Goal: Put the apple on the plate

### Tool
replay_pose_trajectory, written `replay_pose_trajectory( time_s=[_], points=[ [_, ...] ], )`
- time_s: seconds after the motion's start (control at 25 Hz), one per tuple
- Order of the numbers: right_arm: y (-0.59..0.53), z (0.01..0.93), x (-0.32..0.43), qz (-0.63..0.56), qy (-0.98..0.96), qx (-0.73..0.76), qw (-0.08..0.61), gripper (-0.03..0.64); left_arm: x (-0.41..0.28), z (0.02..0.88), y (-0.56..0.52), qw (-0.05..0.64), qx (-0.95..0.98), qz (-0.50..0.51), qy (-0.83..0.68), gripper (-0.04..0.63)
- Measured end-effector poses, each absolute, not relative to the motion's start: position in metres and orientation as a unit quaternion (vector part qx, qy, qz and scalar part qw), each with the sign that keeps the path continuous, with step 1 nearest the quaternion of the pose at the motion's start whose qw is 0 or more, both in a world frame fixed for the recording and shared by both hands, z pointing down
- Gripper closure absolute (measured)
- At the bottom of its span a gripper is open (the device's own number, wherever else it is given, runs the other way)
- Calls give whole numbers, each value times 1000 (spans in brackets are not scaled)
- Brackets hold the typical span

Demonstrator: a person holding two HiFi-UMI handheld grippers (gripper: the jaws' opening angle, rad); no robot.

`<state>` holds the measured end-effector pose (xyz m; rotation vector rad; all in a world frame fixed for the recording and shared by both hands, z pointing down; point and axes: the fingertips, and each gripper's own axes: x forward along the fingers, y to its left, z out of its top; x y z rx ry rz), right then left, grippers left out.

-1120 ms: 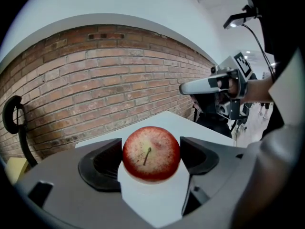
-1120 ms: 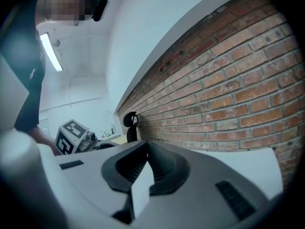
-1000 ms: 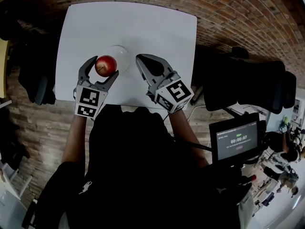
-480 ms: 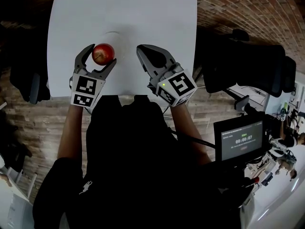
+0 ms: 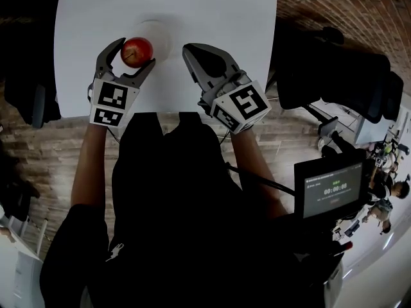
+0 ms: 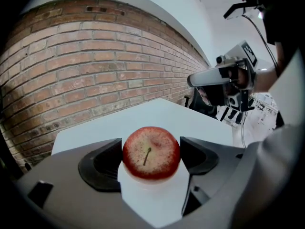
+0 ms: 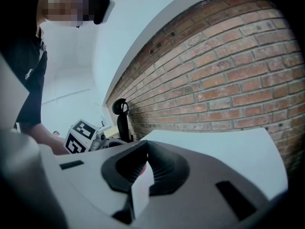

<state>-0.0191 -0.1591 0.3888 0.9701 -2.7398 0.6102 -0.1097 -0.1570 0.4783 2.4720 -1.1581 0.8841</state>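
Observation:
A red apple with a yellowish top sits between the jaws of my left gripper, which is shut on it. The apple hovers at the near left rim of a white plate that barely stands out from the white table. In the left gripper view the apple fills the gap, stem facing the camera, both jaws touching its sides. My right gripper hangs to the right of the plate, shut and holding nothing; its jaws show only a thin slit.
A brick floor surrounds the table. A dark chair stands to the right, another dark seat to the left. A screen with a timer sits at the lower right. The far table half holds nothing.
The head view has shifted, so the table sits higher in frame. The left gripper still grips the apple beside the plate; the right gripper keeps its place.

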Motion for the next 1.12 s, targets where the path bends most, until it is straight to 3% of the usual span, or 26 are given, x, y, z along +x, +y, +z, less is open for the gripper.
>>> replay_pose_trajectory(
  time_s=[1.12],
  points=[
    [-158,432,-26,237,-911,322,98,612,-96,542,-163,116,850,377,-351,209]
  ],
)
